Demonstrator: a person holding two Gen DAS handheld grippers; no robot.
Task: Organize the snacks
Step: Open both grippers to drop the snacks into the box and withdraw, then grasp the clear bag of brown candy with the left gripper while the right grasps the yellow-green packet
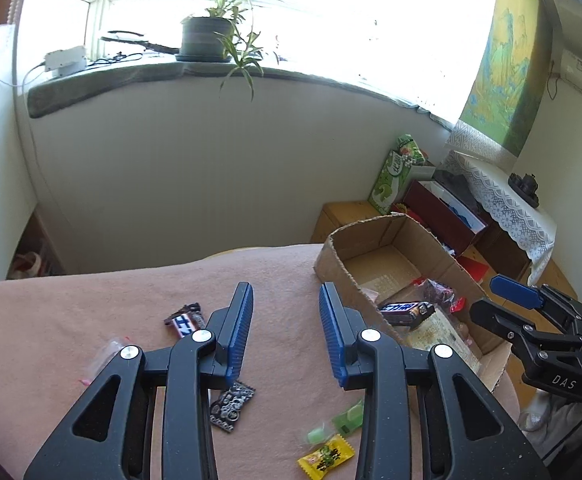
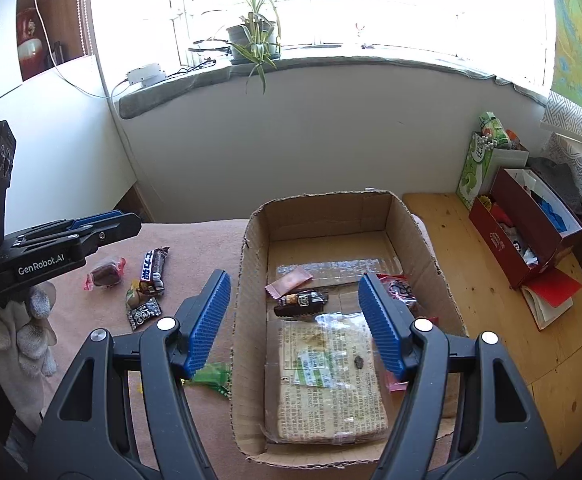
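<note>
While the pink-covered desk point(image 1: 91, 300) carried everything, an open cardboard box point(image 2: 251, 240) was seen standing on its right part. Inside the box a printed flat packet point(image 2: 331, 392) was laid on the floor, with a dark chocolate bar point(image 2: 301, 302), a pink sachet point(image 2: 289, 282) and a red-wrapped sweet point(image 2: 401, 290) beyond it. Left of the box, loose snacks were scattered on the cloth: a Snickers bar point(image 2: 153, 268), a red-ended wrapped sweet point(image 2: 106, 274), a black-and-white patterned packet point(image 1: 233, 404), a green candy point(image 1: 349, 418) and a yellow candy point(image 1: 327, 456). The left tongs point(image 1: 287, 332) were held released above the cloth, nothing between the blue pads, the patterned packet lying just under the left finger. The right tongs point(image 2: 295, 320) were held released over the box's near-left part, nothing gripped.
</note>
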